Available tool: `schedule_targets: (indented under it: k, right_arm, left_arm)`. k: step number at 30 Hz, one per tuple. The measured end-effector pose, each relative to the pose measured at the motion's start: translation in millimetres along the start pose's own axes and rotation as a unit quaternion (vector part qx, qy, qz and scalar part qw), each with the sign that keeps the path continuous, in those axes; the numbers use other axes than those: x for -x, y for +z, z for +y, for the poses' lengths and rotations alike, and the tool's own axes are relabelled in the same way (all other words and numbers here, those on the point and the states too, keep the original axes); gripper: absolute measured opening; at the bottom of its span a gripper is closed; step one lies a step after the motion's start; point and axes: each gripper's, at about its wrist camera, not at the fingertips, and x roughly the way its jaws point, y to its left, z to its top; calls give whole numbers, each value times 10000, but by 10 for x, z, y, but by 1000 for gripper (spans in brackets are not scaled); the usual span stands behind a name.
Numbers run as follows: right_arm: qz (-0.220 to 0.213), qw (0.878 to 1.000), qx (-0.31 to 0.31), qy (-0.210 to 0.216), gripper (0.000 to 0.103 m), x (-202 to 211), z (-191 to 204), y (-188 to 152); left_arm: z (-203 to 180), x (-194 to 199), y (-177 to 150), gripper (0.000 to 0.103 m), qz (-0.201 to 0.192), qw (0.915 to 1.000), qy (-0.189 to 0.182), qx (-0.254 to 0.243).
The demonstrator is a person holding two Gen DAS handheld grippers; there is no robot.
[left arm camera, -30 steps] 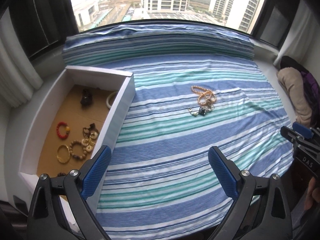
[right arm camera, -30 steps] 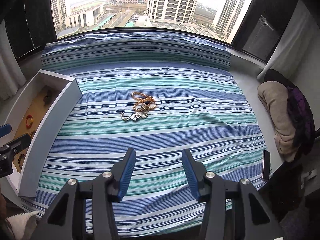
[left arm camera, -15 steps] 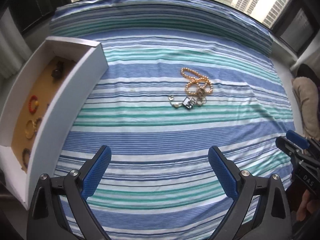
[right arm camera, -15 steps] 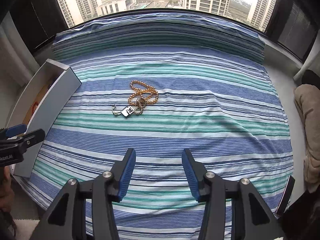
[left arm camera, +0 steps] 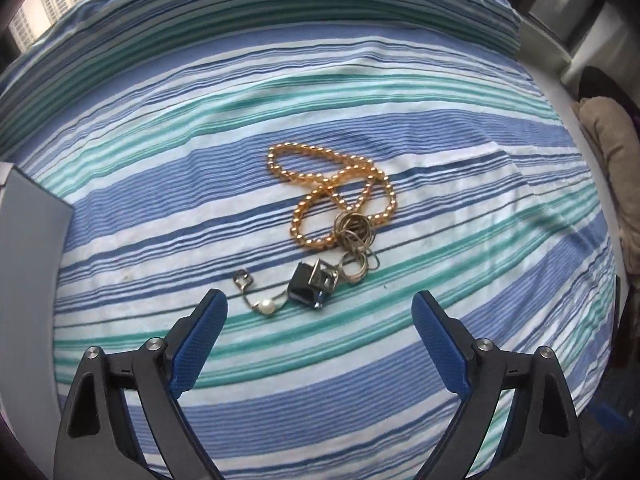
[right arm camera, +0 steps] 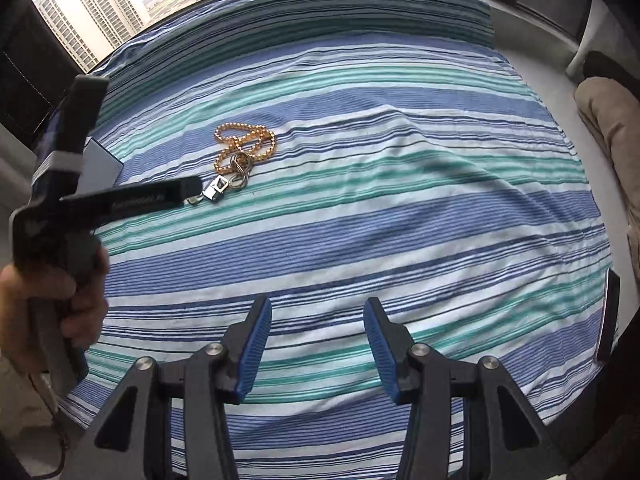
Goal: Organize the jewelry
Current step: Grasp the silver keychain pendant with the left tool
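The striped bedsheet [left arm camera: 168,208] lies free around the jewelry pile [left arm camera: 332,216] near its middle. The white box [left arm camera: 28,248] is cut off at the left edge, contents hidden. The left tool [left arm camera: 320,316] is wide open, empty, just before the pile. The right tool [right arm camera: 318,322] is half open, empty, well apart.

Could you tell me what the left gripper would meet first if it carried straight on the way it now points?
Probably the small white pearl pin between its open jaws; depth is unclear.
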Motion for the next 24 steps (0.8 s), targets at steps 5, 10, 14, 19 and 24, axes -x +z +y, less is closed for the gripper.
schedule_targets:
  k: [5,10,14,19,24]
  right_arm:
    - [2,9999,108,10,49,56,-72,0]
    - [-33,10000,25,-39,49,34,-232,81]
    - [-8,10000,-30,-86,49,-46,-336,163]
    - [-83,9999,127,-54,49,-113,-308,317]
    - [-90,9986,380,355,49,-319,-140,616]
  left_arm:
    - [26,-345,104,82,178,9998,103,47]
    - [-71,-378,-47,70,83,9990,275,-350]
    - [-196,-290,-126,33,-37,9978,198,-625]
    - [-48,-118,-260,31,2,9997,-38,-223]
    - [287,174,-503,31,-76,9995,-98,301]
